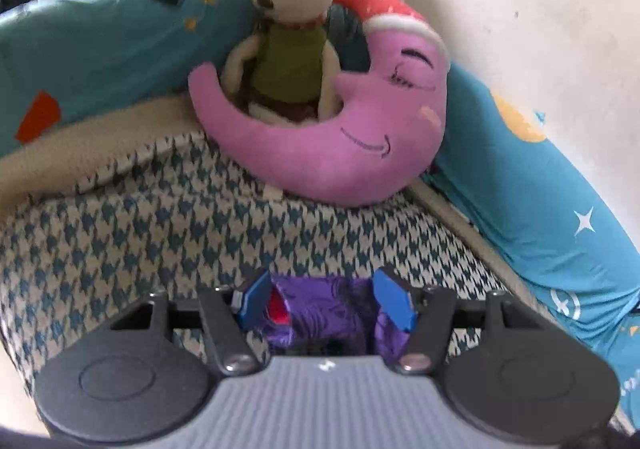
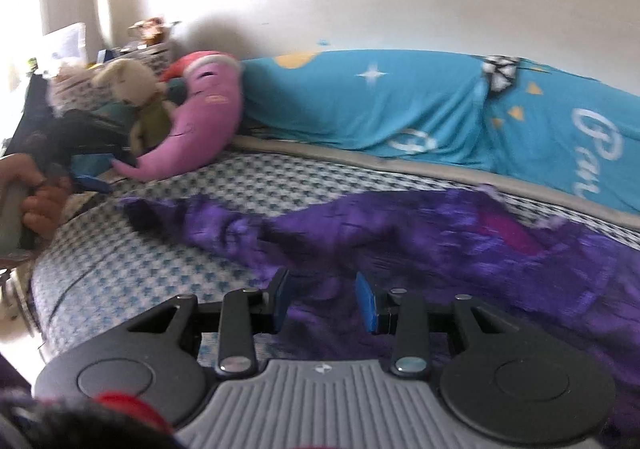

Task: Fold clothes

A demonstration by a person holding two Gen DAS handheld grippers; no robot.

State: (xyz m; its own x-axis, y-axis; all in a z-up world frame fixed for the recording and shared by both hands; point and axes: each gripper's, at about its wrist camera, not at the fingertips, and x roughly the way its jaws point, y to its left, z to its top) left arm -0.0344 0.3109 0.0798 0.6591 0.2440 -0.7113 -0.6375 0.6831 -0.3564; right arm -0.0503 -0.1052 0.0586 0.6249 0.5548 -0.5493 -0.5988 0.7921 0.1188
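The purple garment (image 2: 400, 233) lay blurred across the frame's middle on the checked bedcover (image 2: 140, 269). Both the left gripper (image 1: 328, 299) and right gripper (image 2: 324, 301) stood wide; fabric between their pads, contact unclear.

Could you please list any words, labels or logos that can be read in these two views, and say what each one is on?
"Pau": large white script on the teal bedsheet, cut off at the edge, so the word is incomplete.
Small white logo mark on each gripper's grey body: a symbol, no letters.
White script lower on the sheet: too distorted to read.
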